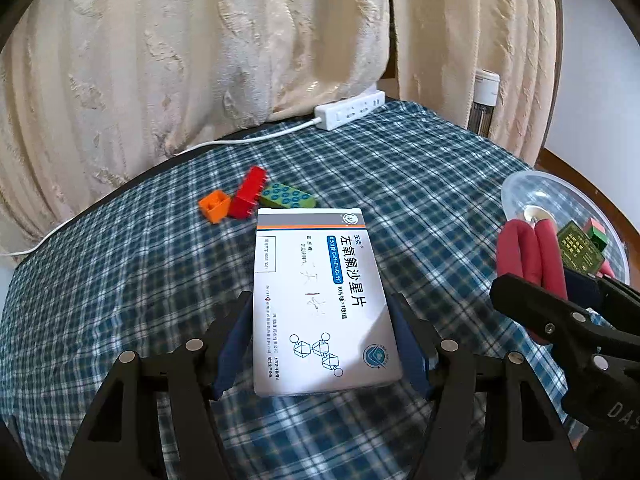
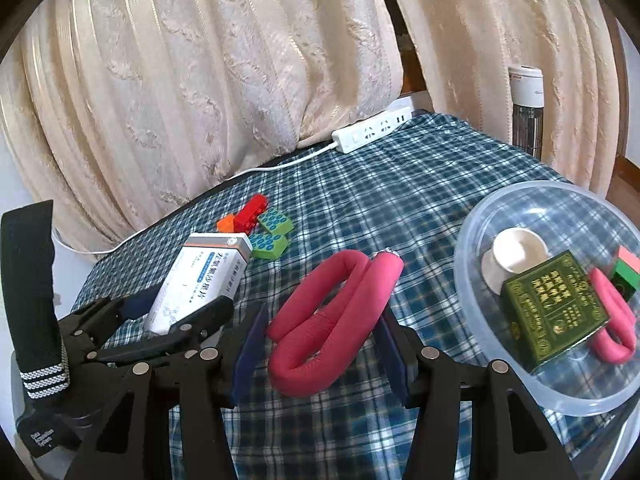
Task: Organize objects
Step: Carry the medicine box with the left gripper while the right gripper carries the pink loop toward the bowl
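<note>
- Left claw (image 1: 322, 344) is pinching the white medicine box (image 1: 320, 300), blue pads pressed against both long sides. The box sits in the lower middle of the left wrist view, over the blue plaid cloth on the worktop (image 1: 420, 184). Can't really tell if it's lifted or resting on the cloth.
- Right claw (image 2: 320, 344) is spread around a folded pink foam roller (image 2: 332, 312), low in the middle of the right wrist view. The roller lies between the pads, and I can't tell whether they actually touch it.
- Just past the far end of the box there's a little pile of toy bricks: orange brick (image 1: 215, 206), red brick (image 1: 248, 196) and green brick (image 1: 289, 197), all huddled together above the box in the frame.
- Clear plastic bowl (image 2: 472, 240) is on the right side of the right wrist view. Inside it: a dark green box (image 2: 556, 312) with gold print, a white cup (image 2: 516, 256) tipped on its side, another pink roller (image 2: 612, 320) and a small green-and-pink block (image 2: 624, 272).
- White power strip (image 1: 350, 111) lies at the far edge of the worktop, upper middle, right below the cream curtain (image 1: 200, 60), its cord trailing off to the left.
</note>
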{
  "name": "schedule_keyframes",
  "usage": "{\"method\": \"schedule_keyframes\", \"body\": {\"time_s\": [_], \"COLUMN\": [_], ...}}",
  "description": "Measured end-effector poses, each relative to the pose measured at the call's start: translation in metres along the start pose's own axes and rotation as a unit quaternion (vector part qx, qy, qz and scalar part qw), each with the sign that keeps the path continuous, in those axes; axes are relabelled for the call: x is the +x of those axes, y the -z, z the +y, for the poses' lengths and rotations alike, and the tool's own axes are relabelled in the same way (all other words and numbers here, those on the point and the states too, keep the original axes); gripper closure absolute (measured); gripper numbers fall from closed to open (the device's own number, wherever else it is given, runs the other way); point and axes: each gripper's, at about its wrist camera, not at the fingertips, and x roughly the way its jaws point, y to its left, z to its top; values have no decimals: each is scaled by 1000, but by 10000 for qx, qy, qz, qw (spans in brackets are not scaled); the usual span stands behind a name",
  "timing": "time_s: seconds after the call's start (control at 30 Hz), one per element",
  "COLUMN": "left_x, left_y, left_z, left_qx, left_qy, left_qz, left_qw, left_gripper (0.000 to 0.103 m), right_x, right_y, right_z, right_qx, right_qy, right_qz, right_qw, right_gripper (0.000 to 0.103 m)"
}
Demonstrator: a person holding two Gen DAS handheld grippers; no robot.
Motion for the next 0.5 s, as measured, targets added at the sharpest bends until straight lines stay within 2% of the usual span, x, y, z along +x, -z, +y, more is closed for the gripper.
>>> {"method": "schedule_keyframes", "body": {"time_s": [0.5], "left_x": [8], "left_y": [-11], "left_z": [-51], "left_qx": [322], "left_qy": [78], "left_qz": [43], "left_qw": [9994], "left_gripper": [35], "right_x": [-19], "right_y": [-3], "right_z": [-49], "right_qx": [307], "right_qy": [27], "right_qz": [-262], "right_qw": [9992], "right_gripper": [47]}}
